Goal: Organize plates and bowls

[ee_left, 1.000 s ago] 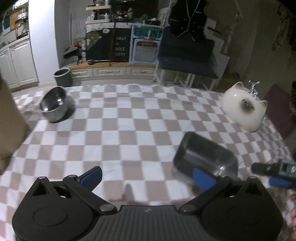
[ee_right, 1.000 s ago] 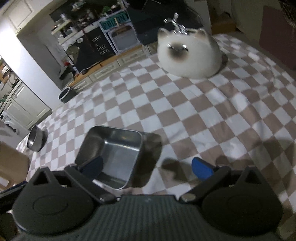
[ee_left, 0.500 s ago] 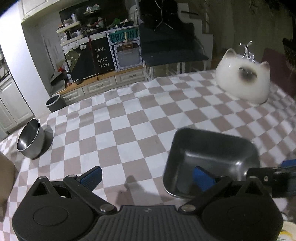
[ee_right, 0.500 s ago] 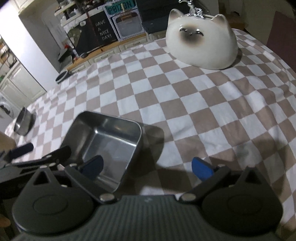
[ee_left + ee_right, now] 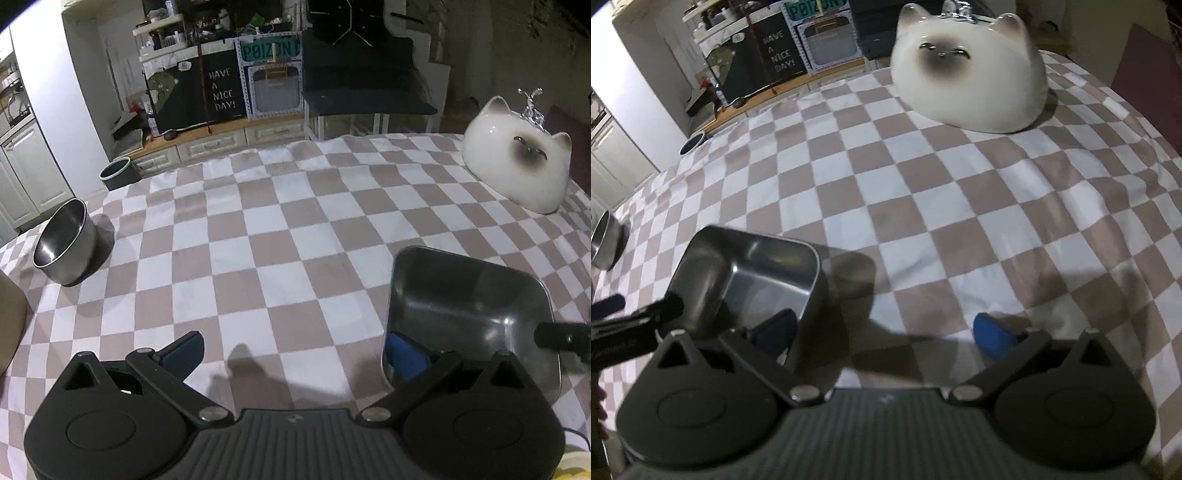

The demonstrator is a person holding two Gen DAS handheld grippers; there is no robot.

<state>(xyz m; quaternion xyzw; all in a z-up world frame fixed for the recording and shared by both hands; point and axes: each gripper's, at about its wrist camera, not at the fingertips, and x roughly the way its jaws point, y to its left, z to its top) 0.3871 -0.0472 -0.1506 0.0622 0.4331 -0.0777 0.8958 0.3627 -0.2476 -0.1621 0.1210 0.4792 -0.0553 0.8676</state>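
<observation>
A square steel dish (image 5: pixel 469 306) sits on the checked tablecloth (image 5: pixel 258 236), low right in the left wrist view. My left gripper (image 5: pixel 295 352) is open, its right fingertip over the dish's near left wall. My right gripper (image 5: pixel 884 332) is open too; its left fingertip dips inside the square dish (image 5: pixel 750 266), so the dish's right wall stands between the fingers. A round steel bowl (image 5: pixel 64 243) rests far left. A white cat-faced bowl (image 5: pixel 967 74) lies upside down at the far right. The left gripper's body (image 5: pixel 628 321) shows beside the dish.
A brown object (image 5: pixel 7 325) rises at the table's left edge. Beyond the far table edge stand a grey pot (image 5: pixel 116 173) on the floor, low cabinets and a dark chair (image 5: pixel 369 99). Bare cloth spreads between the round bowl and the dish.
Both grippers have closed in on the square dish, one from each side. The left gripper's right fingertip has come over its rim. The dish itself has stayed in place.
</observation>
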